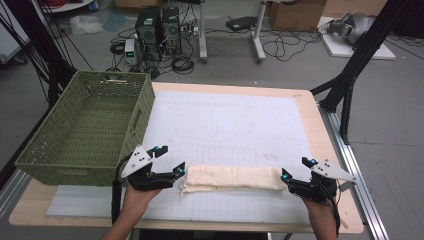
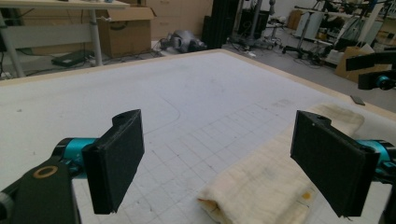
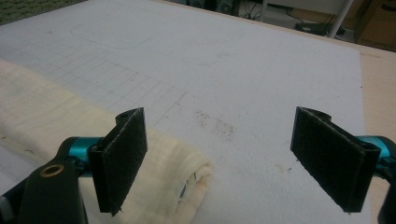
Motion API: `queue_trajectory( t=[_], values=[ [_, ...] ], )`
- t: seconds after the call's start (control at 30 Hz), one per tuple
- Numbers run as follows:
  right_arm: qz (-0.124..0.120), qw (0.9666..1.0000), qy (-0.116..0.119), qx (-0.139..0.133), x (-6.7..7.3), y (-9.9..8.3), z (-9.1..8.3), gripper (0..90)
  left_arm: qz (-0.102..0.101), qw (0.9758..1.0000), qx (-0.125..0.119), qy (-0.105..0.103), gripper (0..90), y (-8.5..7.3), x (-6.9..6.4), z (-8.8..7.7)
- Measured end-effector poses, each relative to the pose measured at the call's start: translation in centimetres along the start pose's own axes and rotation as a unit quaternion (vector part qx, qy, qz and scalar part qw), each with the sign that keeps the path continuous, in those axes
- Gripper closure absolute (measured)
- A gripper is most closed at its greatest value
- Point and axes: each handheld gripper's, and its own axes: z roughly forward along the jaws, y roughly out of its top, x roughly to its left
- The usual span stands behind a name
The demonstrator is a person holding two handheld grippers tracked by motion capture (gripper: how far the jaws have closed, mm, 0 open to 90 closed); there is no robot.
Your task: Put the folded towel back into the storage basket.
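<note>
white mat (image 1: 225, 120); folded cloth (image 1: 232, 178) between left gripper (image 1: 170, 161); right gripper (image 1: 296, 168); both agape

I find nothing to read here. The white mat (image 1: 225, 120) under my hands carries only a faint printed grid and a thin curved outline, with no letters or numbers along them. The folded cloth (image 1: 232, 178) has stains but no tag or print that I can make out. The cardboard boxes (image 1: 295, 14) and the computer towers (image 1: 157, 27) on the floor beyond the table are too small and blurred for any label to be legible.
</note>
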Motion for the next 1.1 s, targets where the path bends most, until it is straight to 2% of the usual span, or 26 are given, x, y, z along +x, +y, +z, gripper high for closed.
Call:
queue_trajectory(
  t=[0.1, 0.37, 0.7, 0.87, 1.1],
  values=[
    [0.002, 1.0000, 0.001, 0.001, 0.1, 0.0, 0.0, 17.1, -0.001, 1.0000, 0.008, -0.004, 17.8, 0.0, 0.0, 0.2],
    [-0.002, 1.0000, 0.000, 0.002, 0.0, 0.0, 0.1, 17.0, -0.013, 0.9985, 0.050, -0.016, 18.8, -0.5, -0.3, 1.1],
    [-0.004, 1.0000, 0.003, 0.008, 0.1, -0.1, 0.3, 17.1, -0.029, 0.9943, 0.097, -0.033, 20.8, -1.4, -0.1, 2.3],
    [-0.005, 0.9999, 0.005, 0.011, 0.0, -0.2, 0.4, 17.1, -0.033, 0.9917, 0.119, -0.034, 21.4, -2.0, 0.0, 2.9],
    [-0.006, 0.9998, 0.006, 0.017, 0.1, -0.3, 0.5, 17.1, -0.037, 0.9894, 0.139, -0.019, 24.9, -2.5, 0.3, 3.3]
  ],
)
